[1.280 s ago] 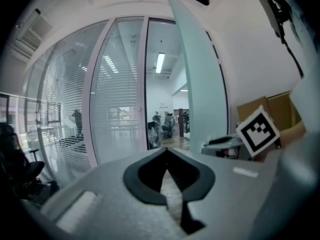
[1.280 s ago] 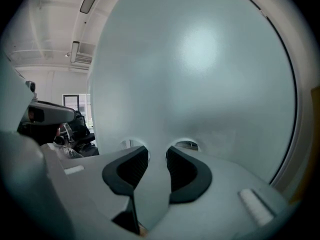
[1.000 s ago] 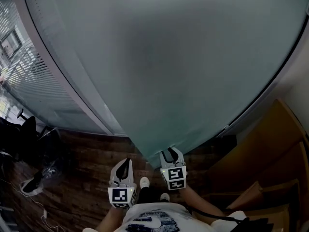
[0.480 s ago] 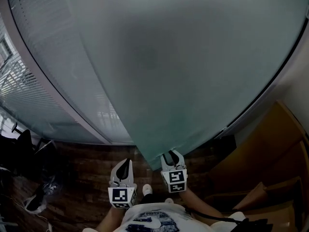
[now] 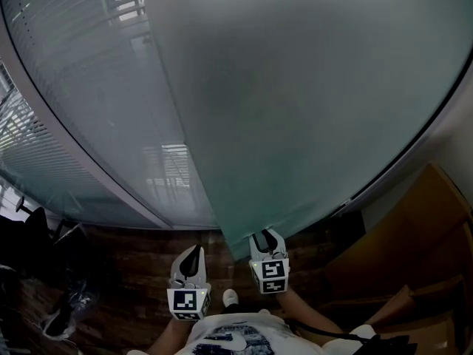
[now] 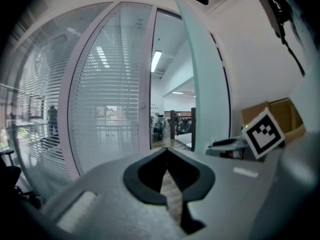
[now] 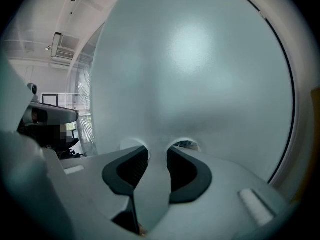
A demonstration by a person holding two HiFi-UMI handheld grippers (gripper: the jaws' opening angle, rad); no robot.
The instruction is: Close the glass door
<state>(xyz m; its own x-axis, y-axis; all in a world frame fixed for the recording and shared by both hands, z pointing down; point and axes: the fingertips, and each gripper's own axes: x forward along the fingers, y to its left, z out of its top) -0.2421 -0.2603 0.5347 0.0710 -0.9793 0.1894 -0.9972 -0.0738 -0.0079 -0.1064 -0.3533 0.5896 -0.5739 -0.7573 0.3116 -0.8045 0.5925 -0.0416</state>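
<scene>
Left gripper [image 5: 194, 250]: jaws together, empty, short of the glass door [image 5: 295, 109].
Right gripper [image 5: 264, 234]: jaws apart, tips seemingly against it.

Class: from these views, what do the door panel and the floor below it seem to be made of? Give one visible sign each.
Door panel: likely frosted glass, matte pale grey-green; light passes through only as a blur, and its thin edge looks greenish. Floor: dark brown wood or wood-look laminate; plank seams show, but which it is stays open.
</scene>
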